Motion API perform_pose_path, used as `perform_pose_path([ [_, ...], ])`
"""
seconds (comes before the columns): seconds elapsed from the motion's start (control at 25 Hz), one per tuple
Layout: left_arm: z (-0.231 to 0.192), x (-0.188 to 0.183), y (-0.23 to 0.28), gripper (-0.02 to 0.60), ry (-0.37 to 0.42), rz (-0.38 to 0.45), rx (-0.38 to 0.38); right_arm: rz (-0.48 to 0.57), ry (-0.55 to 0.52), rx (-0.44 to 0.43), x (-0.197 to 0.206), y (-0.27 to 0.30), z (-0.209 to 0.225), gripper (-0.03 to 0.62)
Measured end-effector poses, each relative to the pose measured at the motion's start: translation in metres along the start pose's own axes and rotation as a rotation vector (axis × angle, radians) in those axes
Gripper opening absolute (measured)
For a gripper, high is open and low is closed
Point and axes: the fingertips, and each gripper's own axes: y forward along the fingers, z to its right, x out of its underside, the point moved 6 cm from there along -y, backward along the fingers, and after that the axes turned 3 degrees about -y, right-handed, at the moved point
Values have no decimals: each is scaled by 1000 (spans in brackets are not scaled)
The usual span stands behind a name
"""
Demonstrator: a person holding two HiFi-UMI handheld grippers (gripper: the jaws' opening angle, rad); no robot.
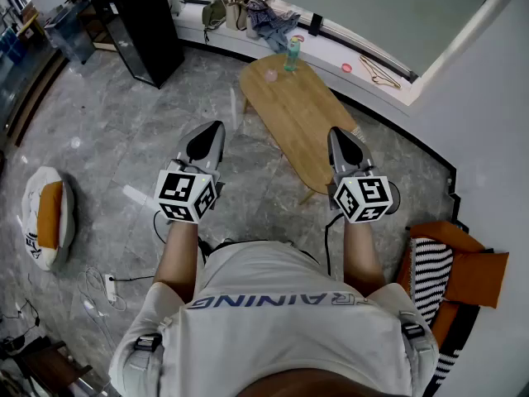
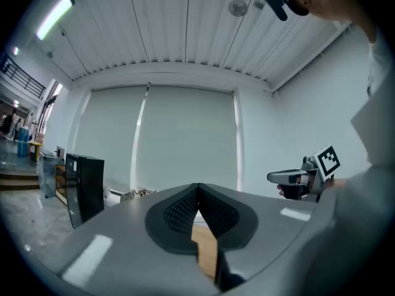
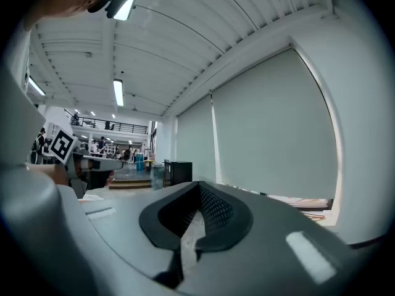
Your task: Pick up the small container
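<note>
Wooden table [image 1: 291,126], small container [image 1: 270,74] near green bottle [image 1: 292,55] on it, left gripper [image 1: 217,126], right gripper [image 1: 335,131]

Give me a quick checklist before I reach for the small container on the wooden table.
1. Left gripper empty: ok, jaws together on nothing.
2. Right gripper empty: ok, same.
3. Jaws apart for a grasp: not ok, both shut.
4. Small container in sight: ok, far end of the wooden table.
5. Space around it: cannot tell; a teal bottle stands close by it.
6. Grippers at the container: not ok, both well short.
</note>
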Motion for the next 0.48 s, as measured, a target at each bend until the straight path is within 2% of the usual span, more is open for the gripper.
perform_pose_path([
  [0.48, -17, -2, -15, 4, -10, -13, 4, -10, 8, 5, -1, 3, -22, 15],
])
